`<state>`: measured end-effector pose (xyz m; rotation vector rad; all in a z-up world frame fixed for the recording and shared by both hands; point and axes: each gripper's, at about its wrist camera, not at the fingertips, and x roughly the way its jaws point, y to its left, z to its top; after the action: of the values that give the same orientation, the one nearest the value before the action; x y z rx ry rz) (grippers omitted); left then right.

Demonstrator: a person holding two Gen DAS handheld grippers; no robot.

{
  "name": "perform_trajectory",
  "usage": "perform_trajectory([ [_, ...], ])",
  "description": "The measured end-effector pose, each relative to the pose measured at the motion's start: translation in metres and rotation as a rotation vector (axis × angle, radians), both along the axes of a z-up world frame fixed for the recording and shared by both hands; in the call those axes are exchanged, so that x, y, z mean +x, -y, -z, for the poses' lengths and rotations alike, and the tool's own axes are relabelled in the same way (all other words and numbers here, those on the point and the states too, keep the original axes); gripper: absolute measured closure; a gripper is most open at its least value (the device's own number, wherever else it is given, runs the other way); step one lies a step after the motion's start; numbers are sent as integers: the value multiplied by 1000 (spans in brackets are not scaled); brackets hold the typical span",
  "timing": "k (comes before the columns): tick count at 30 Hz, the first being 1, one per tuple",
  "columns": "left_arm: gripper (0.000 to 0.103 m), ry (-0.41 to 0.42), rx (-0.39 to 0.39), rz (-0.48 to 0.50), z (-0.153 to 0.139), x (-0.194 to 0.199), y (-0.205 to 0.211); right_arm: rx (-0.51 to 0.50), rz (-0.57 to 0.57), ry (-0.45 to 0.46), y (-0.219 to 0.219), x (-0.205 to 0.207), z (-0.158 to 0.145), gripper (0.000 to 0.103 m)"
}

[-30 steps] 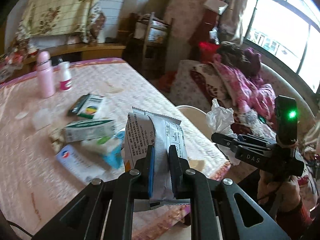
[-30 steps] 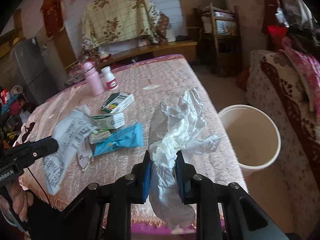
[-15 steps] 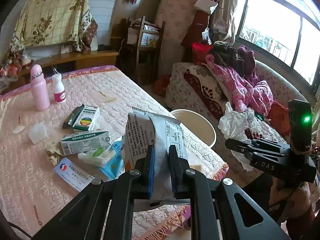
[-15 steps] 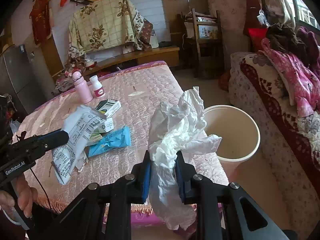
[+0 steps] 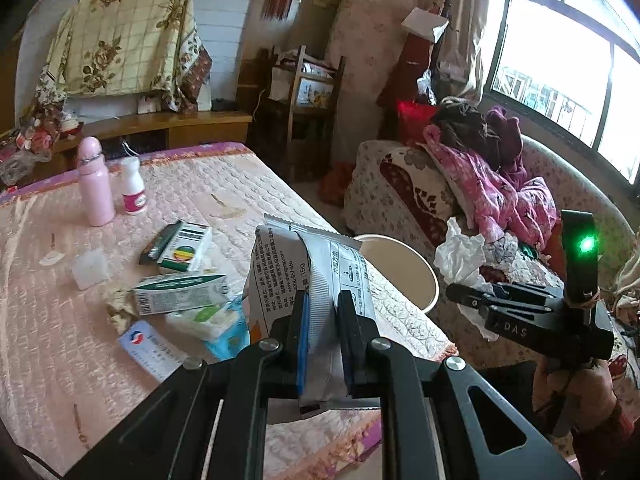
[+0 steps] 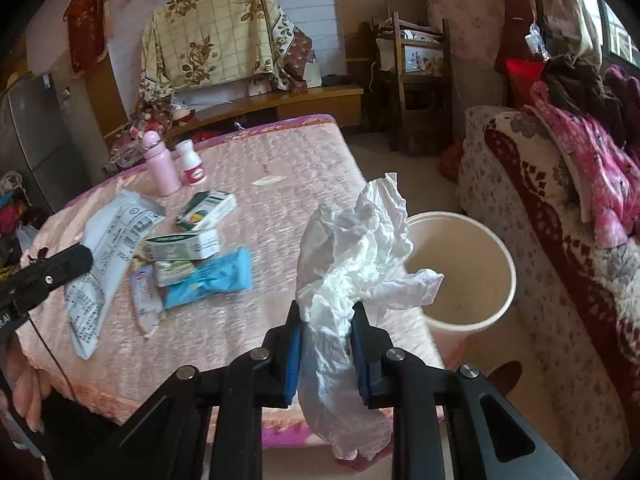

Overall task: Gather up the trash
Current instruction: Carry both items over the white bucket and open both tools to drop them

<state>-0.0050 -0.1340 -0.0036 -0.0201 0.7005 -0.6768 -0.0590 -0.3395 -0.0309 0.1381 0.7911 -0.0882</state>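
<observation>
My left gripper (image 5: 323, 332) is shut on a grey-and-white printed wrapper (image 5: 296, 268), held upright over the table's near edge. My right gripper (image 6: 327, 320) is shut on a crumpled white tissue (image 6: 356, 252), held left of and above a cream trash bin (image 6: 460, 272) that stands on the floor by the table's right side. The bin (image 5: 400, 268) also shows in the left wrist view behind the wrapper. The right gripper with the tissue (image 5: 460, 258) shows at the right of the left wrist view. The wrapper (image 6: 108, 248) shows at the left of the right wrist view.
On the pink quilted table (image 6: 280, 168) lie green-and-white medicine boxes (image 6: 182, 244), a blue packet (image 6: 212, 278), a pink bottle (image 6: 160, 162) and a small white bottle (image 6: 192, 162). A sofa (image 6: 540, 240) piled with clothes stands to the right of the bin.
Both grippers have pulled back and up from the table with their loads. The bin now shows fuller in both views; the right gripper sits nearer it.
</observation>
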Motion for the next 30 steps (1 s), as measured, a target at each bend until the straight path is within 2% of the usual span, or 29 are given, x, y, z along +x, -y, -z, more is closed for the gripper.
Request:
perform_trajectory([
  [7,88,-75,35,63,13,35,87,51,99,2,83,21,18,78],
  [12,88,-138,44,109,28,67,158,86,161,-31,140,49,47,78],
  [15,88,-181,18,129,44,90,197,124,187,-54,170,71,68,78],
  [19,88,-224,28,128,68,117,240,179,211,-86,202,99,96,78],
  [20,88,-244,24,123,75,124,247,189,216,-90,208,103,100,75],
  [22,83,-278,13,109,84,134,255,205,228,-101,221,112,111,62],
  [23,71,-287,11,109,87,136,256,207,231,-99,225,112,114,35],
  [24,55,-296,16,95,91,139,257,218,233,-80,229,112,117,22],
  [26,50,-278,17,60,91,141,251,240,233,-50,234,111,118,22],
  [30,50,-259,16,31,85,136,232,218,243,-58,231,106,119,22],
])
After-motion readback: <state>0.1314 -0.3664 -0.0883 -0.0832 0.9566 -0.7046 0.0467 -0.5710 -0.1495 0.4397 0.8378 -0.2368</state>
